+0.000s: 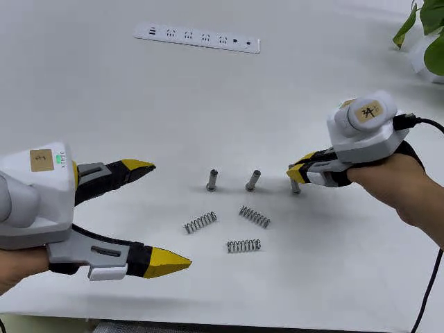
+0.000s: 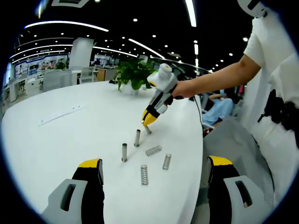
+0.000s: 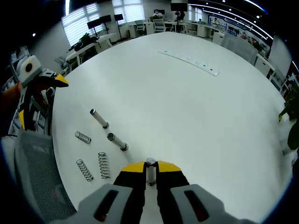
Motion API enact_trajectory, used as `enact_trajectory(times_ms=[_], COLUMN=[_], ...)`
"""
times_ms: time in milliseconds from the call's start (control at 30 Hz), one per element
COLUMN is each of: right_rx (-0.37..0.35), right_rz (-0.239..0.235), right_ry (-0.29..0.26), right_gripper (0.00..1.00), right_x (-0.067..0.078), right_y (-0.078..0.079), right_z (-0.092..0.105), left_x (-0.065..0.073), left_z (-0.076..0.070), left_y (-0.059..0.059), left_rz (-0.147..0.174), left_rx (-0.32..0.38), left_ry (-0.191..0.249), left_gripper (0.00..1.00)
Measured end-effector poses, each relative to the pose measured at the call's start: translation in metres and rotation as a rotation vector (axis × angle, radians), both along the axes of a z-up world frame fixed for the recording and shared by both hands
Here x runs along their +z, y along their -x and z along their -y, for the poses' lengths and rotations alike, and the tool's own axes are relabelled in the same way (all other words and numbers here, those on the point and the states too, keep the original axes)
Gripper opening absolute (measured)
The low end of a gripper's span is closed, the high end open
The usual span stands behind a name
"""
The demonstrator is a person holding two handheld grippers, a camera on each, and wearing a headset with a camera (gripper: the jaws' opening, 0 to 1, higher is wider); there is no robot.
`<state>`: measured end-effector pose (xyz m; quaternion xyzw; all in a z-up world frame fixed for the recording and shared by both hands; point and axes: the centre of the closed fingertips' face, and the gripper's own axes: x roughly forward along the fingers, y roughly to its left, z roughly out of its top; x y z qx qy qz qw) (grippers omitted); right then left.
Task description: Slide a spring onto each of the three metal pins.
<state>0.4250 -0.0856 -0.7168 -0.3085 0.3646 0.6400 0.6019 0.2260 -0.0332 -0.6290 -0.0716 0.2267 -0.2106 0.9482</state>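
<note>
Our right gripper pinches one pin tight; we judge it stiff and slick. Our left gripper gapes wide, empty. At its twelve o'clock lie three springs, probably light and squashy, so we'd grip one gently mid-coil.

You work under bright, even overhead light; shadows on the white table beneath the springs are soft and faint. Ceiling strip lights glare in your left gripper view, and both gripper views bow strongly toward the edges, where detail appears soft.
</note>
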Motion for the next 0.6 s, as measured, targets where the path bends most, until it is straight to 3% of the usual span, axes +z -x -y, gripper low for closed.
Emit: enact_trajectory(times_ms=[600], right_rx=[0.003], right_rz=[0.008], right_ry=[-0.070], right_gripper=[0.09], right_x=[0.008], right_y=[0.007], right_z=[0.017], left_x=[-0.001], left_z=[0.002], left_y=[0.002], left_rz=[-0.009], left_rx=[-0.004], left_ry=[-0.004], left_gripper=[0.94])
